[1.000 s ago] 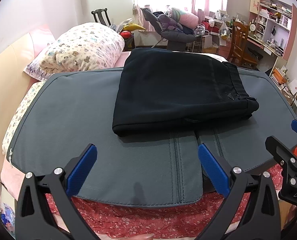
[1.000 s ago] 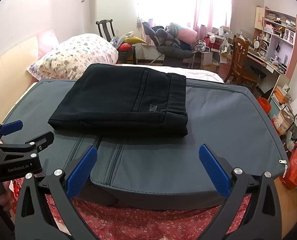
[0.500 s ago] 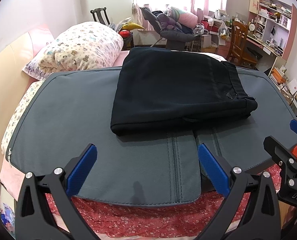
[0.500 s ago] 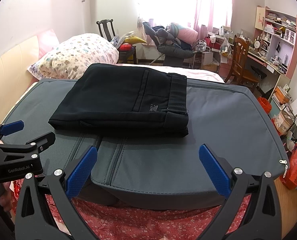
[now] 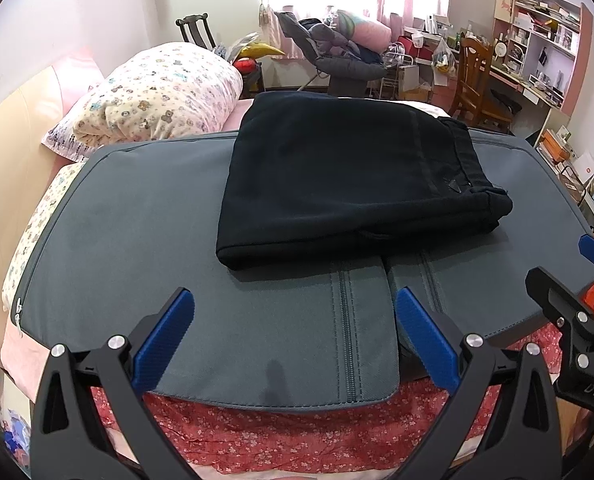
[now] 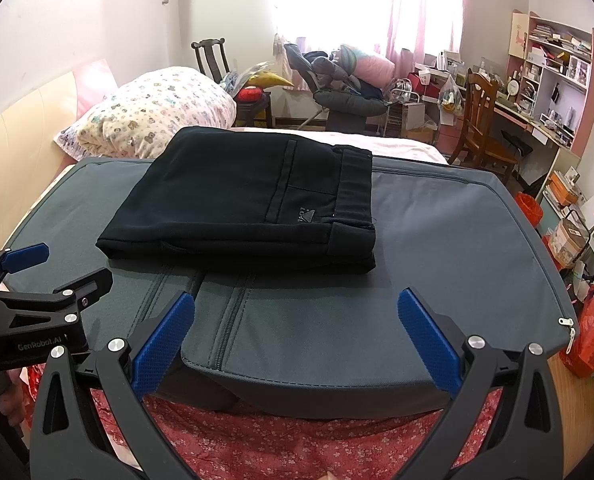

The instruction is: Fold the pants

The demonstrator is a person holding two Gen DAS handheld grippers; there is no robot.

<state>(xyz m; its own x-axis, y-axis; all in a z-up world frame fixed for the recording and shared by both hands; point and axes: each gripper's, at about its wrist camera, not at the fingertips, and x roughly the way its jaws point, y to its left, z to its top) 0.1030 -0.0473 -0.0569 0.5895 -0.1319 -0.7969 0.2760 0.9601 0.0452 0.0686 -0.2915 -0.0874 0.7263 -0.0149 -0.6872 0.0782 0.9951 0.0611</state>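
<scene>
folded black fabric pants (image 6: 249, 204) on grey zippered mat (image 5: 137, 248); likely soft, limp, moderately heavy. best pinched at thick waistband corners. left gripper (image 5: 295, 330) and right gripper (image 6: 297, 330) both spread apart, empty.

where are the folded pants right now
The folded black pants lie on the grey mat on the bed, centre in both wrist views, beyond both open grippers, with the floral pillow behind them to the left.

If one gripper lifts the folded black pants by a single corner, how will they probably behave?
The pants are soft cloth in stacked layers, so they would likely sag and unfold. The bundle looks thick, so probably somewhat heavy for one pinch. Pushed across the grey mat, the layers may shift rather than slide together.
</scene>
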